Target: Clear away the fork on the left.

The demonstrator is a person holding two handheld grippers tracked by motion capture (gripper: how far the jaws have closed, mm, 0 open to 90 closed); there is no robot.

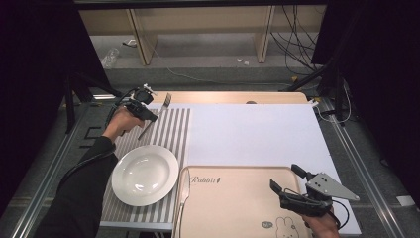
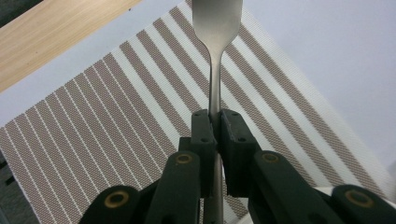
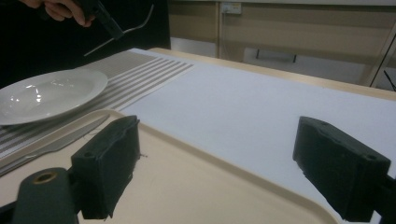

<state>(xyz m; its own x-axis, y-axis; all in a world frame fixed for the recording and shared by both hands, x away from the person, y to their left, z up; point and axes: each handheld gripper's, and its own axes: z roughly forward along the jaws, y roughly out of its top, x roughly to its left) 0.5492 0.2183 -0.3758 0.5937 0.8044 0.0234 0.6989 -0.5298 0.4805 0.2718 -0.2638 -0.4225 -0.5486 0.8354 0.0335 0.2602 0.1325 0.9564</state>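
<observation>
Gripping one metal fork (image 1: 157,115) by its slim handle, the left claw (image 1: 148,115) hung in the upper left of the high view, its two black jaws pressed flat on the shaft in the left gripper view, where the fork (image 2: 215,56) ran upward to a broad, smooth neck above the striped placemat (image 2: 116,116). The fork was held clear of the surface (image 1: 247,131), over the far end of that one mat (image 1: 171,126), a woven rectangle of pale and brown bands. One round white plate (image 1: 144,174), glossy and shallow, sat on the mat at lower left. One beige tray (image 1: 233,198) with rounded corners and a printed rabbit lay at bottom centre, and one dull metal knife (image 1: 182,191) rested along its left rim. The right claw (image 1: 292,181) hovered at lower right over the tray (image 3: 196,182), its blocky jaws standing wide apart with nothing between them.
</observation>
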